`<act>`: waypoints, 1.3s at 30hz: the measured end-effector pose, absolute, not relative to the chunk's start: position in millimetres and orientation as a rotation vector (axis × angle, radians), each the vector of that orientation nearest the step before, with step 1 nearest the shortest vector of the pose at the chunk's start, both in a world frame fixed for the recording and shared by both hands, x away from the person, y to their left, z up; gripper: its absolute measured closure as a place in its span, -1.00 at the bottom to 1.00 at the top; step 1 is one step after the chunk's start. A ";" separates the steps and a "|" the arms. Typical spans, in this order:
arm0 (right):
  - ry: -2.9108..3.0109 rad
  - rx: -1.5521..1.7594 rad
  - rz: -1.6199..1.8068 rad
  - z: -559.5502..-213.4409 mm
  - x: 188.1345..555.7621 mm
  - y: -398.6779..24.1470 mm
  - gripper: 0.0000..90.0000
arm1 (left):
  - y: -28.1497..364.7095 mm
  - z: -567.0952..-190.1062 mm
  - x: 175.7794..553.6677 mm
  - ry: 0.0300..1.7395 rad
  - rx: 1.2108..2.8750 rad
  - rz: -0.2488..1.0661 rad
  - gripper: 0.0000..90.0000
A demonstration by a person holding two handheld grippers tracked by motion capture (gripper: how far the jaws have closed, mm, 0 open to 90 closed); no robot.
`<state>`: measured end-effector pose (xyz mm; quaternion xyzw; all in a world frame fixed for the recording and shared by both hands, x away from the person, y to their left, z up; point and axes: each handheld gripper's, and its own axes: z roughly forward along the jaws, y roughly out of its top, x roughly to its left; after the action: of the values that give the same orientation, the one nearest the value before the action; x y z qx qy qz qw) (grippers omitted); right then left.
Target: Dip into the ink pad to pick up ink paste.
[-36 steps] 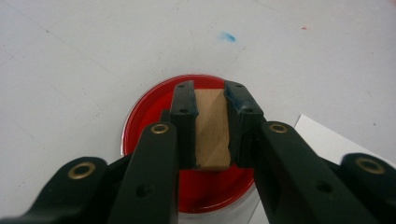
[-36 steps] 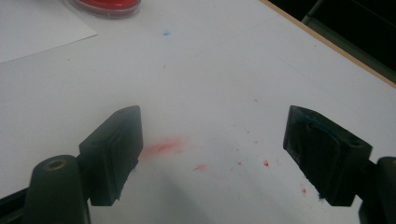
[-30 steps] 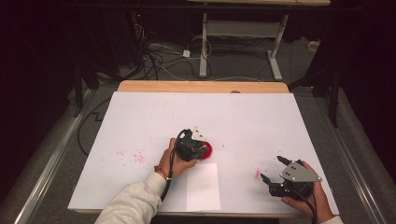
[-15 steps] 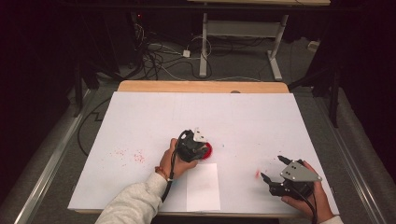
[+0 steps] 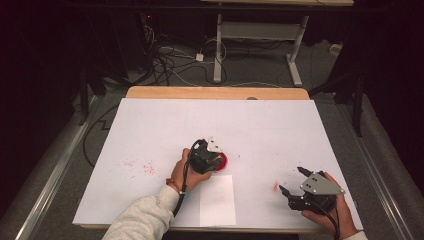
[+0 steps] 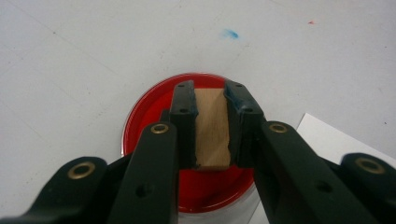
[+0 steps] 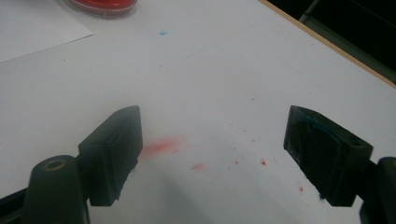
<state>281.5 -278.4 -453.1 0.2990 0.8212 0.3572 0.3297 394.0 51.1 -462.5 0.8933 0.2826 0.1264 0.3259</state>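
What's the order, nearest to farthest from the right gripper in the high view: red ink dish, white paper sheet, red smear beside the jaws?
From the right gripper, low at the table's right:
1. Red smear, just left of its jaws.
2. White paper sheet, at the near edge, farther left.
3. Red ink dish, left and farther up the table, under the left gripper with its wooden block.

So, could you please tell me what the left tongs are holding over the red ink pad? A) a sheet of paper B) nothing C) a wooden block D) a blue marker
C: in the left gripper view the left tongs clamp a wooden block above the red ink pad.
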 end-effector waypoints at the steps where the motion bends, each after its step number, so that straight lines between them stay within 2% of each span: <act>1: 2.148 0.781 0.935 -453.1 281.5 -278.4 -0.56 | 50.8 -462.5 393.8 0.739 2.343 0.335 0.64; 11: 2.151 0.781 0.928 -453.5 282.0 -277.4 -0.56 | 52.4 -461.7 396.7 0.723 2.350 0.312 0.63; 14: 2.144 0.789 0.929 -453.0 282.7 -278.4 -0.56 | 51.1 -459.8 396.1 0.682 2.367 0.347 0.63; 26: 2.139 0.792 0.937 -451.4 283.0 -278.7 -0.56 | 71.0 -420.8 386.7 0.631 2.269 0.393 0.63; 39: 2.137 0.789 0.948 -450.4 283.2 -278.1 -0.56 | 89.1 -408.3 380.6 0.619 2.232 0.393 0.63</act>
<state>283.2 -278.1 -450.4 0.3019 0.8173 0.3625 0.3310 380.6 89.1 -408.3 0.8765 0.2430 0.1544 0.3859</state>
